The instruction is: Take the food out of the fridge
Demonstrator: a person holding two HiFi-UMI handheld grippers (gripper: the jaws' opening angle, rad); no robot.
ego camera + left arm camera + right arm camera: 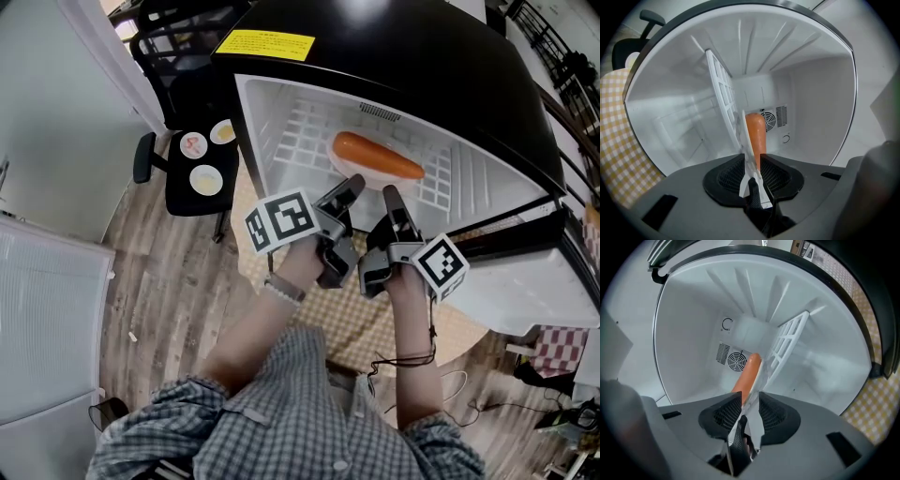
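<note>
The person is standing over the open fridge point(281, 112), which is filling the upper centre of the head view, and is reaching both tools into its white compartment. The food, an orange sausage point(377, 157), is lying on a white plate point(343, 170) over the wire shelf point(309, 127), inside the cabinet and near its front opening. The left gripper point(345, 190) is gripping the near rim of the plate from the lower left; in the left gripper view its fingers point(732, 173) are pressed together on the thin white edge, with the sausage lying just beyond. The right gripper point(391, 200) is gripping the same rim just beside it; in the right gripper view its fingers point(774, 414) are likewise clamped on the plate edge. Both tools are turned on their sides so that the jaws are straddling the flat rim. Holding the plate rather than the sausage is probably meant to keep the round food from rolling, and the two grips are sharing the load. It cannot be told whether the plate is resting on the shelf or is already raised. At upper left, a black stool point(178, 192) carrying three small dishes point(206, 178) appears to be the set-down place, so the task looks to be at the withdrawal stage.
</note>
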